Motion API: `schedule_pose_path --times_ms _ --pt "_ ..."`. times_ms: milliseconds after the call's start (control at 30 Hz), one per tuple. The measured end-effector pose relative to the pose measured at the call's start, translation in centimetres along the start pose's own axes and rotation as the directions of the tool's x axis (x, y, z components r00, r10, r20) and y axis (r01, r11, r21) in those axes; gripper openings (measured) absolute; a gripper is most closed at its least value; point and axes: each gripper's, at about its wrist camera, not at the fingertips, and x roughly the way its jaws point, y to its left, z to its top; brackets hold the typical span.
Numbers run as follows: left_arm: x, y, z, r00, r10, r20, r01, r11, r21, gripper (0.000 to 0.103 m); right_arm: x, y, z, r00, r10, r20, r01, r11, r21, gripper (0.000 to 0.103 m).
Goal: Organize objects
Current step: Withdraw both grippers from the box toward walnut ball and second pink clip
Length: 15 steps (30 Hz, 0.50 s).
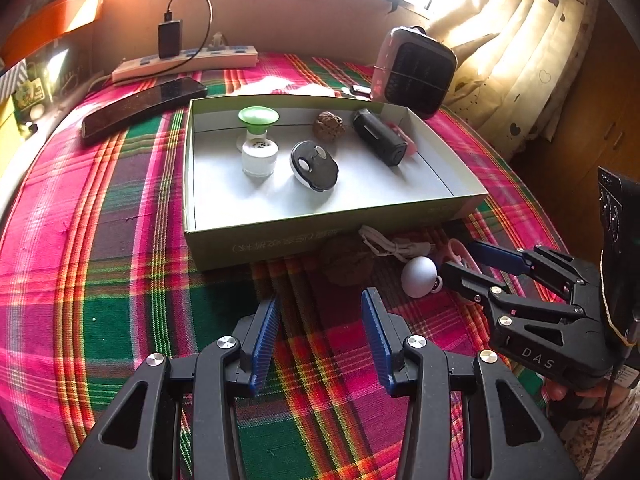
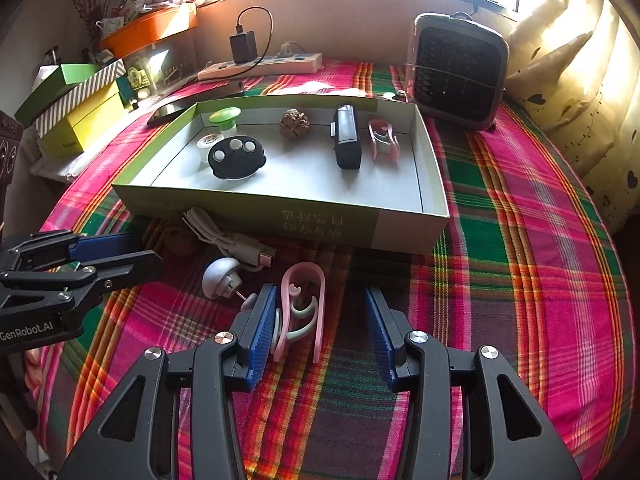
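Right gripper stands apart around the pink clip near the box front wall; left gripper apart over bare cloth

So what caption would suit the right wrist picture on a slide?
Open right gripper straddles a pink clip on the plaid cloth, before a half-filled box.
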Motion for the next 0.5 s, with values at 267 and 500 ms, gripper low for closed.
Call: schedule_pose_path --times_ms 267,500 --pt "0.7 -0.4 0.7 1.0 0.011 -0.009 -0.011 1.0 0.02 0.041 -0.1 -0.7 0.1 0.999 -0.038 0.006 0.038 0.999 -0.016 0.045" --pt "1.2 -0.9 1.3 1.0 0.029 -0.01 -0.028 0.999 0.03 0.043 -0.3 -1.6 -0.2 0.998 -0.069 0.009 0.069 0.998 -0.01 0.045"
